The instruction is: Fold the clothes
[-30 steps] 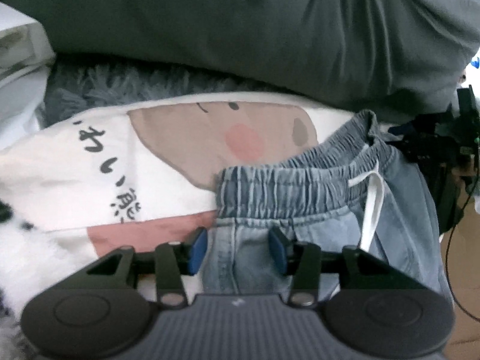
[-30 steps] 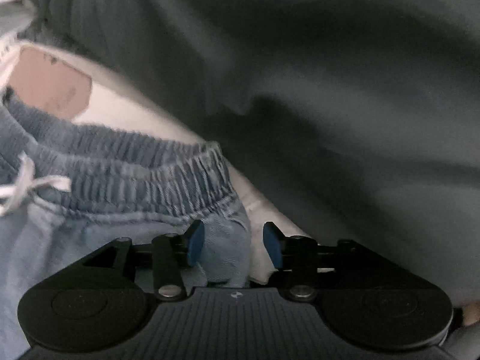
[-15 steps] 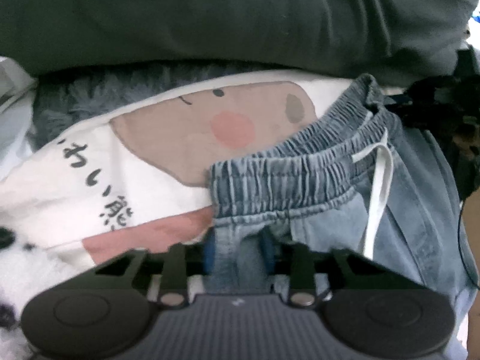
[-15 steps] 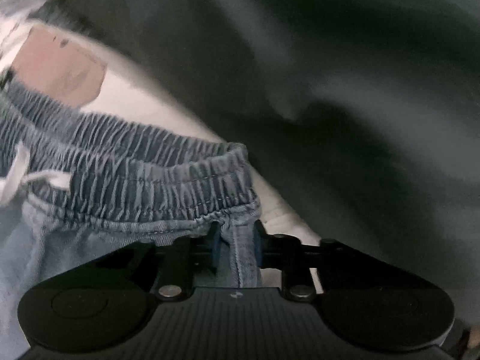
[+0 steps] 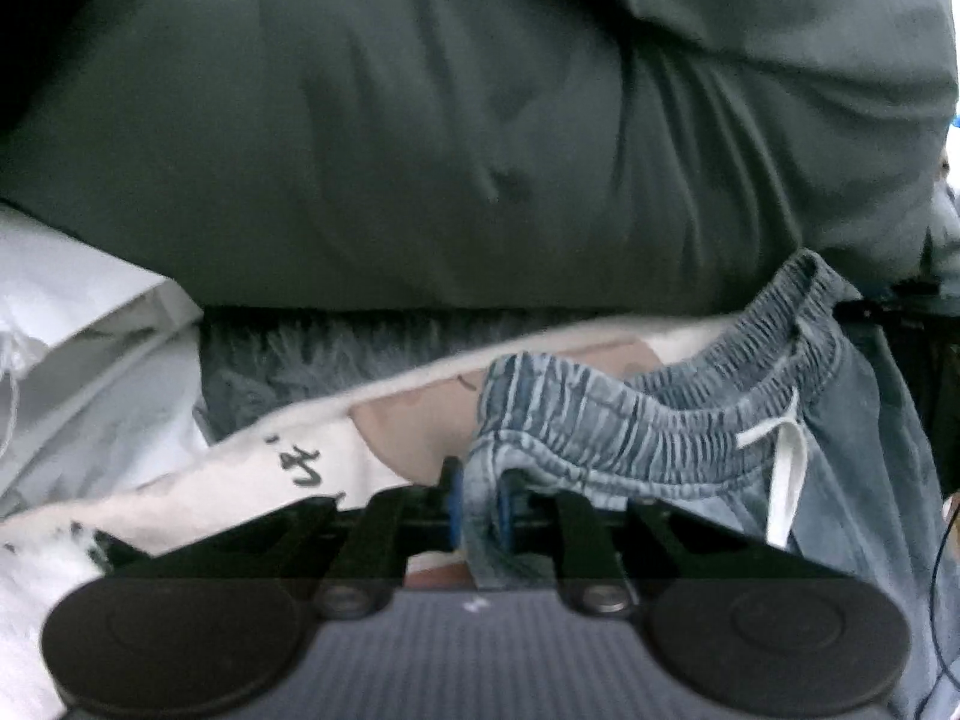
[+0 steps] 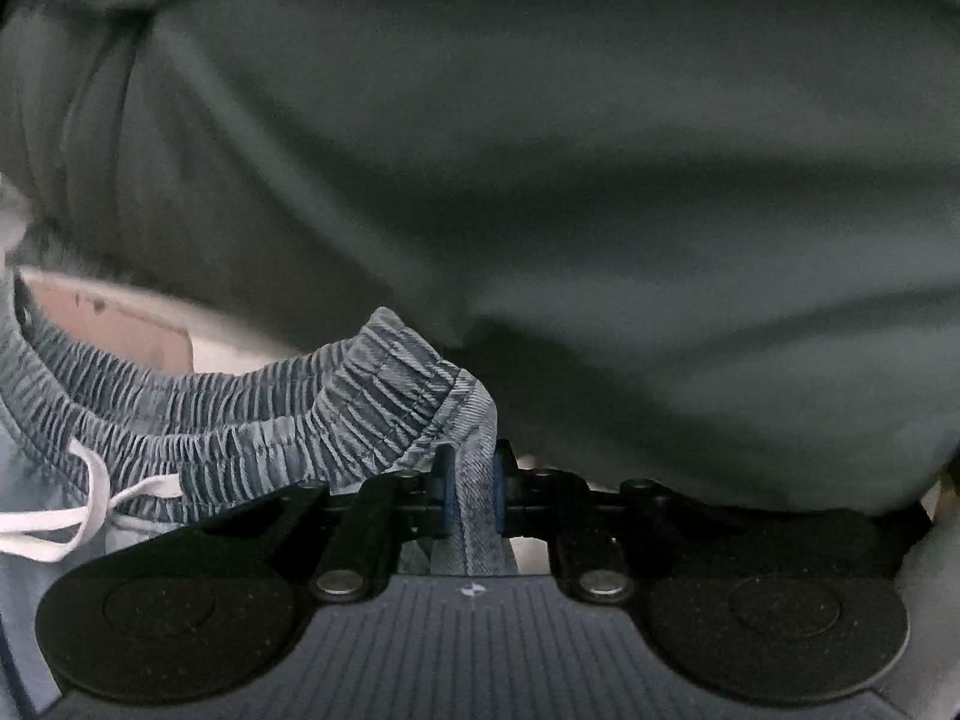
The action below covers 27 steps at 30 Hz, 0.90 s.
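Light blue denim pants (image 5: 630, 426) with an elastic waistband and a white drawstring (image 5: 786, 480) lie on a white printed cloth (image 5: 240, 480). My left gripper (image 5: 480, 504) is closing, its blue pads pinching a fold of denim at the waistband's left end, which is lifted off the cloth. In the right wrist view the same pants (image 6: 270, 420) show their drawstring (image 6: 90, 504) at the left. My right gripper (image 6: 471, 492) is closing too, its pads pressing a strip of denim at the waistband's right corner, which is raised.
A big dark grey-green cushion or duvet (image 5: 480, 150) fills the background just behind the pants and looms over them in the right wrist view (image 6: 540, 180). A fluffy grey throw (image 5: 300, 360) and white bags (image 5: 72, 330) lie at the left.
Both grippers went from open beside the waistband to closed on the denim. Both then rose, pulling the waistband's two ends up off the printed cloth.
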{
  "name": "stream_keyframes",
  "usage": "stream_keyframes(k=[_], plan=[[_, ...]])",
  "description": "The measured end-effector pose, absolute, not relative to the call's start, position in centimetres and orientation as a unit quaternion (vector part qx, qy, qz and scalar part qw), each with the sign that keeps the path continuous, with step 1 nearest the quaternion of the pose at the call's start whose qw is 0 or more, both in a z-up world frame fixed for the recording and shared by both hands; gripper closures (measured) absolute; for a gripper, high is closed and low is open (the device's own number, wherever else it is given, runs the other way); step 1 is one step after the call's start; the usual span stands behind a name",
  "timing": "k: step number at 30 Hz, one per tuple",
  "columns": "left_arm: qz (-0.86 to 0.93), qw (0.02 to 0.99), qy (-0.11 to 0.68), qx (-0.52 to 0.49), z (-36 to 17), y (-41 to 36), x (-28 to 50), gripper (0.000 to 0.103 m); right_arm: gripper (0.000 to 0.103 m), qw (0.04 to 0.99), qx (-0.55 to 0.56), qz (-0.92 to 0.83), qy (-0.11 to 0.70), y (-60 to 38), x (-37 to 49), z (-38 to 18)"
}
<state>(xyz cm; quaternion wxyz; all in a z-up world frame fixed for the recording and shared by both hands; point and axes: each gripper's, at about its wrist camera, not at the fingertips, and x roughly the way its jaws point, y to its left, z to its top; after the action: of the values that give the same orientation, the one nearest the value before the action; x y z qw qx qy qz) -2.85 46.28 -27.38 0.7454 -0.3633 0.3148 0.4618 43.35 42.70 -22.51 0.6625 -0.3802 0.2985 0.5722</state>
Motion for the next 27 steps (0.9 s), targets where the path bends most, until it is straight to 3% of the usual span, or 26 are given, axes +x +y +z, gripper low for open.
stream_keyframes(k=[10, 21, 25, 26, 27], plan=[[0.480, 0.744, 0.290, -0.364, -25.5, 49.0, -4.2, 0.091, 0.093, 0.685, -0.330, 0.579, 0.296, 41.3, 43.7, -18.6], [0.469, 0.714, 0.365, -0.371, -33.1, 52.7, -1.0, 0.089, 0.093, 0.699, -0.343, 0.505, 0.372, 43.9, 47.4, -28.1], [0.467, 0.701, 0.388, -0.374, -32.7, 53.2, -0.6, 0.082, 0.084, 0.709, -0.311, 0.494, 0.396, 44.2, 48.4, -29.7], [0.469, 0.698, 0.397, -0.367, -32.4, 53.2, -0.3, 0.080, 0.076, 0.711, -0.304, 0.495, 0.397, 44.0, 48.6, -29.7], [0.472, 0.695, 0.407, -0.357, -32.0, 53.0, 0.1, 0.076, 0.074, 0.712, -0.298, 0.497, 0.396, 43.7, 48.8, -29.8]])
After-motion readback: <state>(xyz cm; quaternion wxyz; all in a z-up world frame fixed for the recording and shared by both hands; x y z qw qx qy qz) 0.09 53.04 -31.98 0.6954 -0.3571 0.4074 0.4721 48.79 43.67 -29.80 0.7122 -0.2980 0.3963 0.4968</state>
